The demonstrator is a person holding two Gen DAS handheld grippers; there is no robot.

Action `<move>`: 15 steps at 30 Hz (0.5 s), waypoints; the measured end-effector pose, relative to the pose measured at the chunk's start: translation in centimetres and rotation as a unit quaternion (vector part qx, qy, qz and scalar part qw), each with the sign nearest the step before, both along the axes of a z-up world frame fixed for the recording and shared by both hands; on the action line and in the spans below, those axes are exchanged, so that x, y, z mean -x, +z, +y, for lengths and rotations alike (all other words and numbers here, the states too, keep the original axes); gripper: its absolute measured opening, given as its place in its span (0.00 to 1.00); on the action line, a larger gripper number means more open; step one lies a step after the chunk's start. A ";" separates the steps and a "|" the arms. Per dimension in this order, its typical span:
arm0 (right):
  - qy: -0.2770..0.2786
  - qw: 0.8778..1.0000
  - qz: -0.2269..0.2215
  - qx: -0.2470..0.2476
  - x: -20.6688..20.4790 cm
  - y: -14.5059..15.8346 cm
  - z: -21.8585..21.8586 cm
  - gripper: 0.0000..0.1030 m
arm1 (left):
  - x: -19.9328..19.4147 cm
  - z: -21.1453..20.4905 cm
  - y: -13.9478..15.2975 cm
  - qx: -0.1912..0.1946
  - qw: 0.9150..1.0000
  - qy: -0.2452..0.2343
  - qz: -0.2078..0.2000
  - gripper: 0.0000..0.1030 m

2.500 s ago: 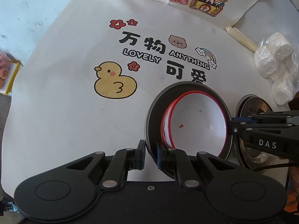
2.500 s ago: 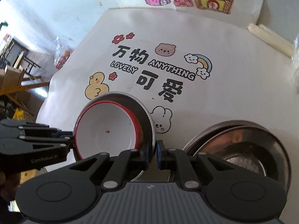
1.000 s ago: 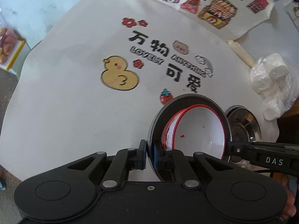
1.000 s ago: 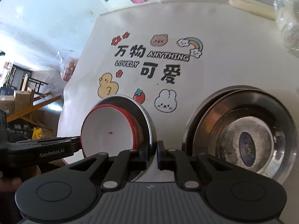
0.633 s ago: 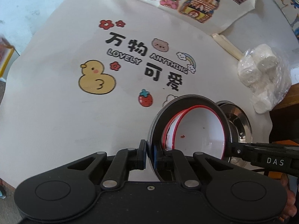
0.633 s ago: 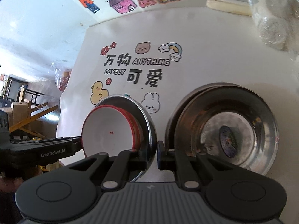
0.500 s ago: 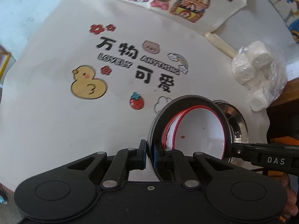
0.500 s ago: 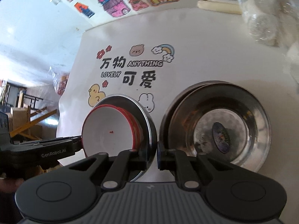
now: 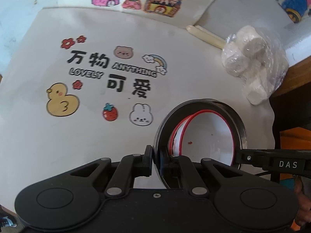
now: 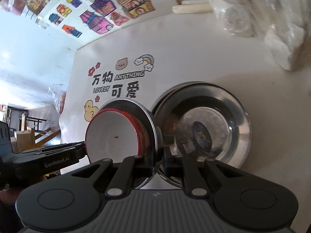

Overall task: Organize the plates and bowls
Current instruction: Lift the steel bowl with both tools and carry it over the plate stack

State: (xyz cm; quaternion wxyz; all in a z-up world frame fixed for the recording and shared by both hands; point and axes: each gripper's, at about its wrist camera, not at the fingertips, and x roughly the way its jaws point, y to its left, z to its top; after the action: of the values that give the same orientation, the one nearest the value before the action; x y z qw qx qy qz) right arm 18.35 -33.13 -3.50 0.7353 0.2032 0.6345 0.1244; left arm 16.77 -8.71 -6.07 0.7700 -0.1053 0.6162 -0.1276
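The metal plate point(image 10: 149, 124) both claws pinch looks like brushed steel, dull grey on the rim. The bowls point(image 10: 114, 134) nested in it are glossy white, enamel or melamine by the look, with a shiny red rim. The stacked steel dishes point(image 10: 229, 120) near the right edge of the tabletop point(image 9: 38, 145) are polished but smudgy and stained inside. The tabletop cover is smooth, matt off-white, maybe vinyl, with printed cartoons. The left claw point(image 9: 155, 161) and right claw point(image 10: 162, 162) are matt black plastic with bare metal pivot pins. The bag point(image 9: 254, 68) is crinkly clear plastic.
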 end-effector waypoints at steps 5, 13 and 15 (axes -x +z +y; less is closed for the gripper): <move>-0.011 1.000 0.003 0.003 0.4 -0.2 -1.8 0.11 | -0.4 -1.9 -0.2 0.000 1.000 -0.013 0.000 0.05; -0.027 1.000 0.010 0.007 0.8 -0.8 -4.7 0.11 | -1.0 -5.1 -1.0 0.003 1.000 -0.028 0.006 0.05; -0.031 0.999 0.014 0.010 0.8 -1.0 -5.4 0.11 | -1.1 -5.9 -1.4 0.005 0.999 -0.031 0.010 0.05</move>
State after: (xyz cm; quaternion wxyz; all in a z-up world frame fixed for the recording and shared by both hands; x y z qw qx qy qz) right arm 17.58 -38.57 -4.55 0.7318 0.2171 0.6393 0.0927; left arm 17.92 -14.65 -7.44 0.7588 -0.0916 0.6262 -0.1537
